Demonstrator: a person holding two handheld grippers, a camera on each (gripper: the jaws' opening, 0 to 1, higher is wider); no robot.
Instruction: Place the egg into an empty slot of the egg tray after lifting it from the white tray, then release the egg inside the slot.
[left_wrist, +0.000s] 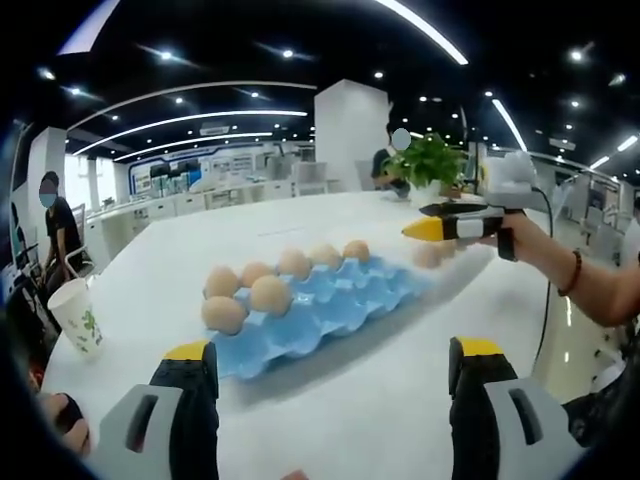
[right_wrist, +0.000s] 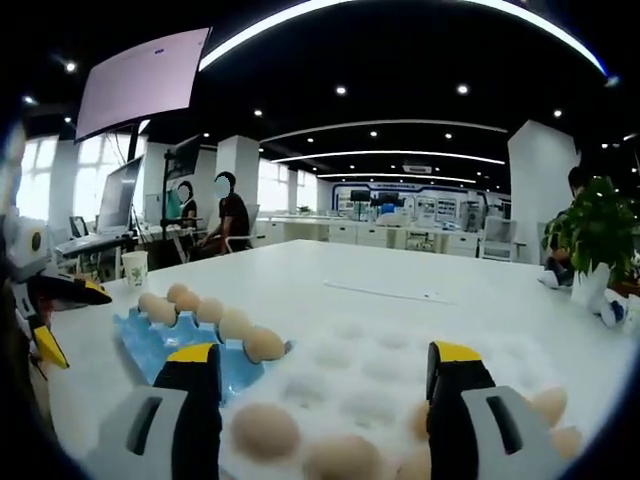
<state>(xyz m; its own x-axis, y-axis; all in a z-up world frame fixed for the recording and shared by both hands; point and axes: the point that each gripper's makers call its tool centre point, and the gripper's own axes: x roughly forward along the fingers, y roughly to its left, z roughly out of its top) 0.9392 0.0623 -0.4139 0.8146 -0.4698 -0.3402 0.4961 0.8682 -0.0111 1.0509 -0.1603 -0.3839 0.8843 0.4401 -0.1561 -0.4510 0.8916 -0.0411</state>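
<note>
Left gripper view shows our left gripper (left_wrist: 332, 385) spread wide, empty, before the blue egg tray (left_wrist: 330, 310); our right gripper (right_wrist: 327, 390), likewise agape and empty, hovers over the white tray (right_wrist: 370, 372).

No legible text, label or number anywhere; paper cup (left_wrist: 78, 318) print too blurred.
</note>
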